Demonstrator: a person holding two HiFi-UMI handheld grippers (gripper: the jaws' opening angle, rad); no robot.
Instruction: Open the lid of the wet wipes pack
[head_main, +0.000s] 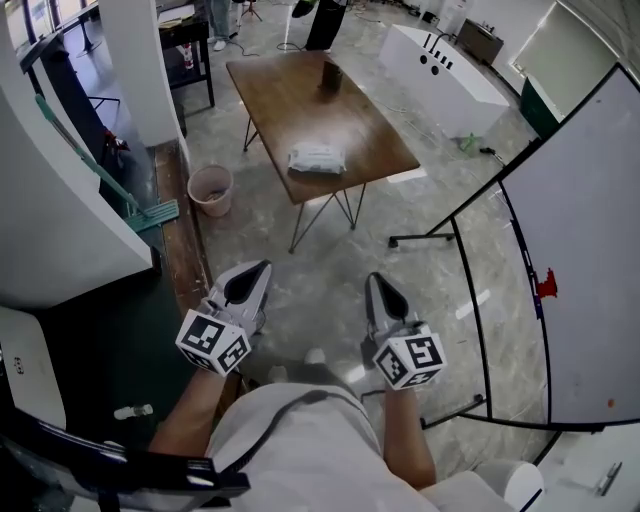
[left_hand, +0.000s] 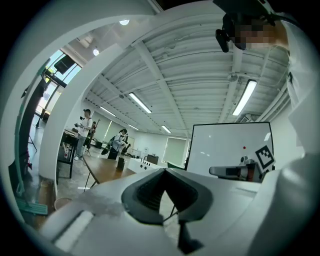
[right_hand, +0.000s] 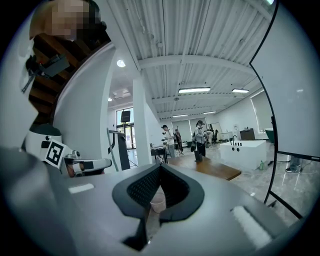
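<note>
Both grippers are empty with jaws pressed together: the left gripper (head_main: 248, 285) at lower left of the head view, the right gripper (head_main: 386, 297) beside it at lower centre. The wet wipes pack (head_main: 317, 159) lies flat on the wooden table (head_main: 290, 95) in the upper middle, well apart from both, with bare floor between. From here I'd say the step is the approach. Come up square to the table's near edge and spread the jaws before reaching. Then steady the pack with one gripper and catch the lid's lip with the other.
</note>
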